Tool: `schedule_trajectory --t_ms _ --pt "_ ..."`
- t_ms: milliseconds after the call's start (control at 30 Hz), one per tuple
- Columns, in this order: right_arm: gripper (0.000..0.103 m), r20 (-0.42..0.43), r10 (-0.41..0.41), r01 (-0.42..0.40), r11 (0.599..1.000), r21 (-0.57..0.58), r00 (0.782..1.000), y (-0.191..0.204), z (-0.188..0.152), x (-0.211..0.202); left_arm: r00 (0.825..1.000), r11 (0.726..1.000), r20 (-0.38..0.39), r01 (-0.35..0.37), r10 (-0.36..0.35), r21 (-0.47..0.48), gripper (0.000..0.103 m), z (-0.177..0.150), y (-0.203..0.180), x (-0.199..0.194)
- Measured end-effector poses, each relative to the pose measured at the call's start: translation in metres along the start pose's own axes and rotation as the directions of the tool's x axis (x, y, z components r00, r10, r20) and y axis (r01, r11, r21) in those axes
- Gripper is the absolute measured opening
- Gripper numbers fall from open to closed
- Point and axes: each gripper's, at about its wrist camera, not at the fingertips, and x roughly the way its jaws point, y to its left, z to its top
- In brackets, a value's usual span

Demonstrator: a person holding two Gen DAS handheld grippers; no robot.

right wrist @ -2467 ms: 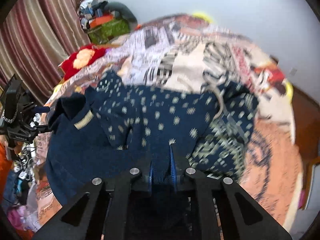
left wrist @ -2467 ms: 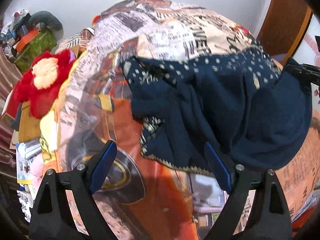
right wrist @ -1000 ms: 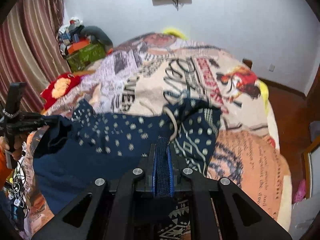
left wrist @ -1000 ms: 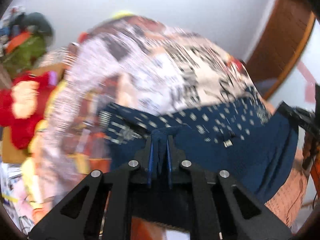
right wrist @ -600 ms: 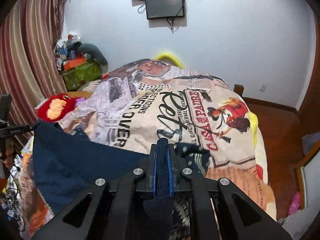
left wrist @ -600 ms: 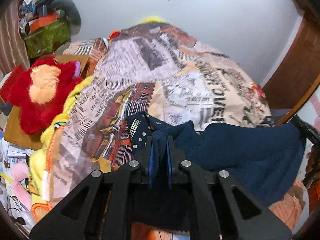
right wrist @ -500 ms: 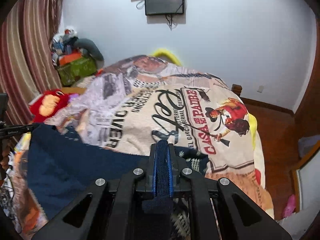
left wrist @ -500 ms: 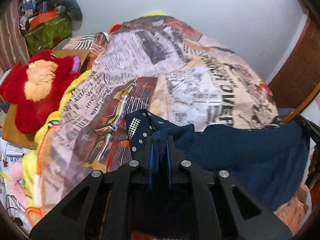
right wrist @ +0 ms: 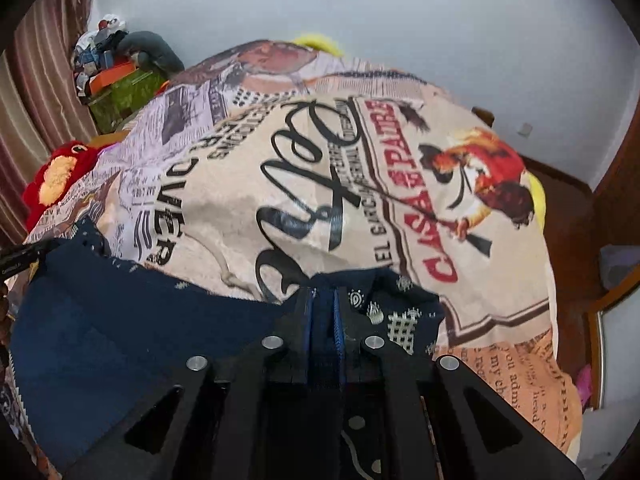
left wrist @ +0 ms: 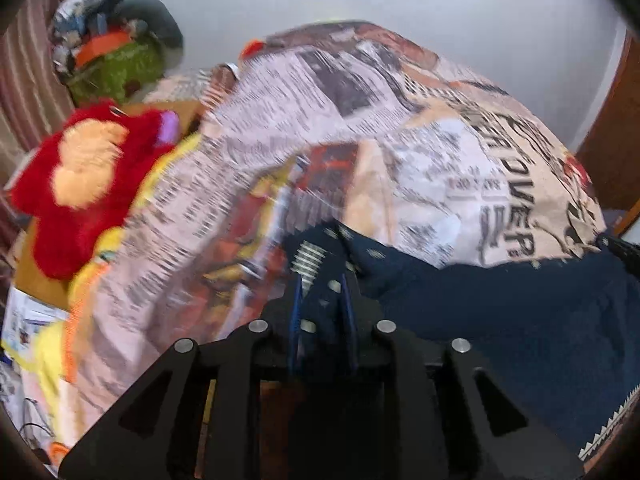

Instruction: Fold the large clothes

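1. Left wrist view: the left gripper (left wrist: 320,300) has a corner of the navy patterned garment (left wrist: 500,320) between its jaws. The jaws have just been opening a little, and the cloth sits in a narrow gap. I cannot tell if the pads still press it.
2. Right wrist view: the right gripper (right wrist: 321,316) is closed tightly on the other corner of the same garment (right wrist: 120,340).
3. I judge that the two corners are held apart to keep one edge stretched, so the fold comes down straight on the printed bedspread (right wrist: 360,160).
4. The garment lies at the near part of the bed, just under both grippers. Its long axis runs across the bed, from one gripper to the other, and the held edge points toward the far wall.
5. A red plush toy (left wrist: 80,184) lies at the left side, apart from the cloth.
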Motion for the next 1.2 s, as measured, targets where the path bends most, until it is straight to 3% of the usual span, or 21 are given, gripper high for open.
schedule_trajectory --t_ms 100,233,267,333,367,400,467,500,533,700,900,1033,1200 --pt "0.006 -0.031 0.019 -0.019 1.0 0.012 0.999 -0.004 0.0 -0.009 0.999 0.999 0.004 -0.039 0.039 0.0 0.021 0.009 0.012 -0.008" --pt "0.007 -0.052 0.01 -0.011 1.0 -0.008 0.999 -0.003 0.001 -0.029 1.0 1.0 -0.014 -0.008 0.008 -0.009 0.023 0.014 0.023 -0.025" --pt "0.007 -0.052 0.005 -0.006 1.0 -0.017 0.999 -0.002 0.001 -0.035 1.0 1.0 -0.016 0.002 -0.002 0.0 0.026 0.014 0.022 -0.031" --pt "0.007 -0.04 -0.012 0.01 0.999 -0.042 0.999 0.001 0.0 -0.051 1.0 0.999 -0.019 0.009 -0.008 0.038 0.046 0.014 0.017 -0.039" --pt "0.009 -0.033 -0.018 0.016 0.999 -0.049 0.999 0.002 0.0 -0.057 1.0 0.999 -0.017 0.008 -0.007 0.053 0.051 0.013 0.013 -0.041" --pt "0.015 -0.023 -0.029 0.027 0.998 -0.058 0.999 0.003 0.0 -0.065 1.0 0.997 -0.019 0.008 -0.007 0.074 0.056 0.013 0.01 -0.043" --pt "0.042 0.001 -0.032 0.032 0.997 -0.065 0.999 0.005 -0.001 -0.079 0.999 0.995 -0.035 0.006 -0.003 0.1 0.057 0.013 0.002 -0.041" --pt "0.065 0.025 -0.025 0.027 0.998 -0.063 0.999 0.006 -0.002 -0.087 0.999 0.993 -0.048 0.01 -0.004 0.114 0.057 0.013 -0.002 -0.039" --pt "0.075 0.063 -0.018 0.022 0.998 -0.058 0.998 0.007 -0.003 -0.097 0.998 0.993 -0.055 0.013 -0.007 0.12 0.058 0.013 -0.004 -0.037" --pt "0.075 0.091 0.044 -0.039 0.997 -0.06 0.995 0.021 -0.01 -0.115 0.99 0.974 -0.139 0.032 0.0 0.226 0.064 0.009 -0.03 -0.007" --pt "0.076 0.0 0.088 -0.088 0.991 -0.098 0.996 0.046 -0.031 -0.085 0.962 0.952 -0.267 0.027 0.059 0.306 0.064 -0.002 -0.057 0.052" --pt "0.076 -0.06 0.071 -0.078 0.989 -0.123 0.996 0.054 -0.045 -0.056 0.971 0.94 -0.221 -0.013 0.094 0.341 0.066 -0.008 -0.061 0.06" --pt "0.076 -0.068 0.067 -0.076 0.988 -0.133 0.995 0.053 -0.051 -0.043 0.984 0.964 -0.136 -0.076 0.113 0.255 0.066 0.008 -0.044 0.057"
